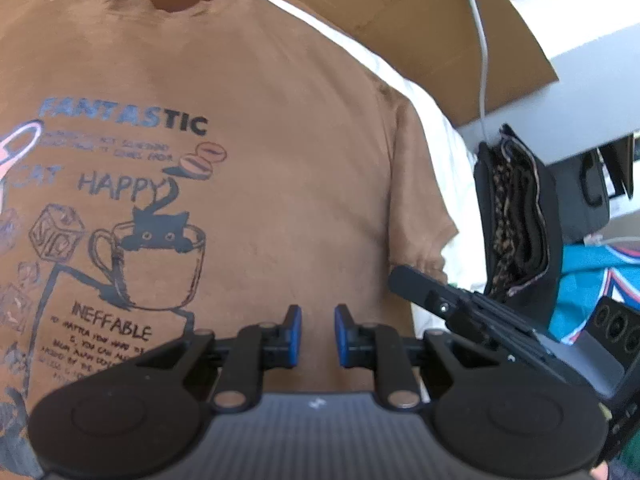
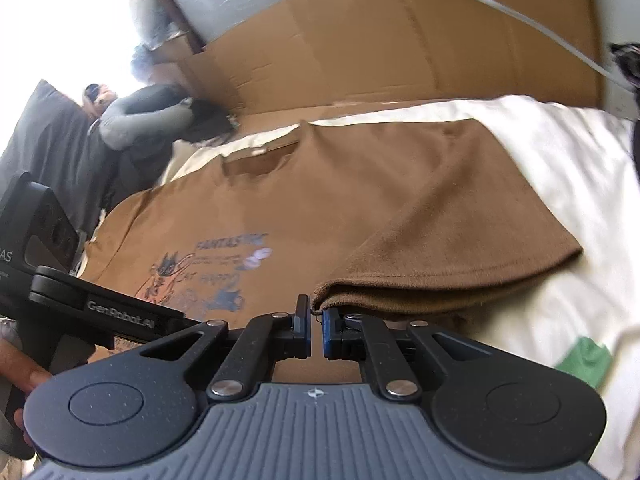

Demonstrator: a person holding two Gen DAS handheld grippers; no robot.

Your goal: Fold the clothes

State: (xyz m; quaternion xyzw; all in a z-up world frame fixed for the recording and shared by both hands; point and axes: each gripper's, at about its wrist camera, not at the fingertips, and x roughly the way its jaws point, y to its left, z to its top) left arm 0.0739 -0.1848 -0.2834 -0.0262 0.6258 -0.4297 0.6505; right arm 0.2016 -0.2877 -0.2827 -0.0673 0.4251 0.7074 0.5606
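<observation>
T-shirt (image 1: 280, 160) flat on bed. Left gripper (image 1: 318, 334) slightly open, empty; right gripper (image 2: 316, 326) pinches sleeve edge (image 2: 320, 300). Carry sleeve inward, keeping the fold line straight.

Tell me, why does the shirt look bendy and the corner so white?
Left wrist view: the fisheye lens bulges the brown T-shirt, and its print smears toward the left edge. Right wrist view: bright light washes out the top-left corner, and the cardboard looks blurred.

Flattened cardboard (image 2: 400, 40) stands behind the white sheet (image 2: 560, 184). A white cable (image 1: 478, 40) crosses it. Dark folded fabric (image 1: 516, 216) hangs nearby.
</observation>
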